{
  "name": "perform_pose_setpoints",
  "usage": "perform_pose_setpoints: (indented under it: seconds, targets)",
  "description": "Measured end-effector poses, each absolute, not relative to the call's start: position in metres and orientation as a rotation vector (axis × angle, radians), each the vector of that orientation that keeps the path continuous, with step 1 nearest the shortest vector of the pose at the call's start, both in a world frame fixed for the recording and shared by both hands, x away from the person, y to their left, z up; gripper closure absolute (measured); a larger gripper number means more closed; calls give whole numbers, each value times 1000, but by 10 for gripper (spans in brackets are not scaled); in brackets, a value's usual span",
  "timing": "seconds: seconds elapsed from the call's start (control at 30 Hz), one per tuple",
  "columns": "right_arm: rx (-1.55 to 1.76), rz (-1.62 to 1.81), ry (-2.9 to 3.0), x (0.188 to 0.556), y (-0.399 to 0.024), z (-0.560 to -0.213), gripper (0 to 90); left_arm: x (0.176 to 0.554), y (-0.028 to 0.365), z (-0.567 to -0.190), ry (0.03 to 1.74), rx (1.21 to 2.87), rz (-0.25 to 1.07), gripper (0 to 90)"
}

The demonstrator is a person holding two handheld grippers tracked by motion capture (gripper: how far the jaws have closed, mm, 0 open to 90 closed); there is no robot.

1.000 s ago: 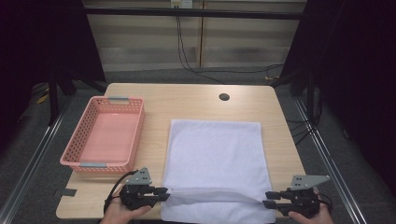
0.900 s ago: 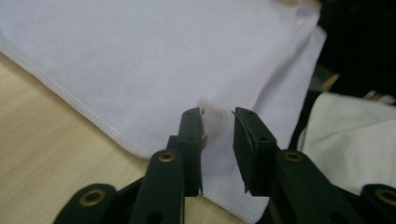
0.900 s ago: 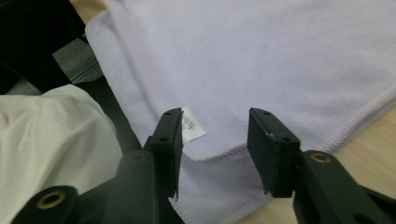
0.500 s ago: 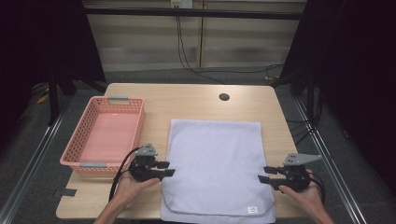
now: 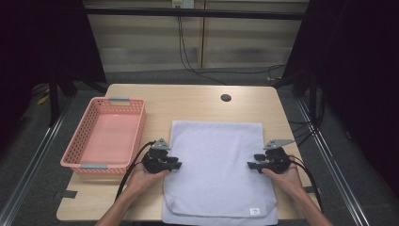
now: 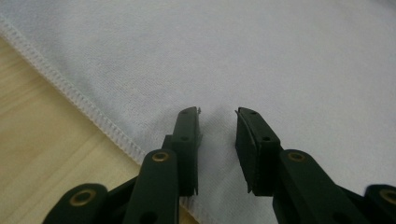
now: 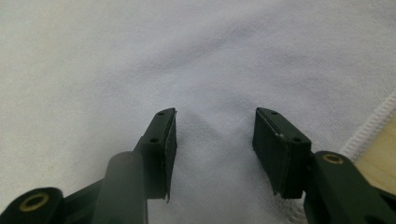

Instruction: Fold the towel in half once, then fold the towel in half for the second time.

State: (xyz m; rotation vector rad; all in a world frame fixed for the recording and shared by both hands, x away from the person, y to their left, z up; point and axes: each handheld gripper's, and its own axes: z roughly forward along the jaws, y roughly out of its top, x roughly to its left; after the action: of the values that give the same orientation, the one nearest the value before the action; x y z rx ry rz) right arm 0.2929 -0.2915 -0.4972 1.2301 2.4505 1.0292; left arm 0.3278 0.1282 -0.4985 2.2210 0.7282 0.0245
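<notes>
A white towel (image 5: 219, 160) lies flat on the wooden table (image 5: 197, 101), its near end folded under, with a small label (image 5: 254, 211) at the near right corner. My left gripper (image 5: 178, 165) rests on the towel's left edge about halfway along. Its jaws have just been closing, and in the left gripper view (image 6: 218, 112) they stand a little apart over the towel (image 6: 280, 56) near its hem. My right gripper (image 5: 250, 165) sits on the right edge. Its jaws (image 7: 215, 112) have been opening and stand apart, with a low pucker of towel (image 7: 140, 56) between them.
An empty pink basket (image 5: 138, 127) stands on the left side of the table, close to my left hand. A round hole (image 5: 226, 98) is in the table's far part. Black cables trail from both grippers toward the near edge.
Both grippers have moved from the towel's near corners away from the person along its sides, then inward onto the cloth. The near edge, raised before, now lies flat.
</notes>
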Motion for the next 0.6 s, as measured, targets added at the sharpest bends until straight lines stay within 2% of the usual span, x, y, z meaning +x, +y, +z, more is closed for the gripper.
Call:
perform_pose_setpoints:
  seconds: [0.6]
  targets:
    - [1195, 1025, 2514, 252, -301, -494, 530, 271, 127, -493, 678, 2276, -72, 673]
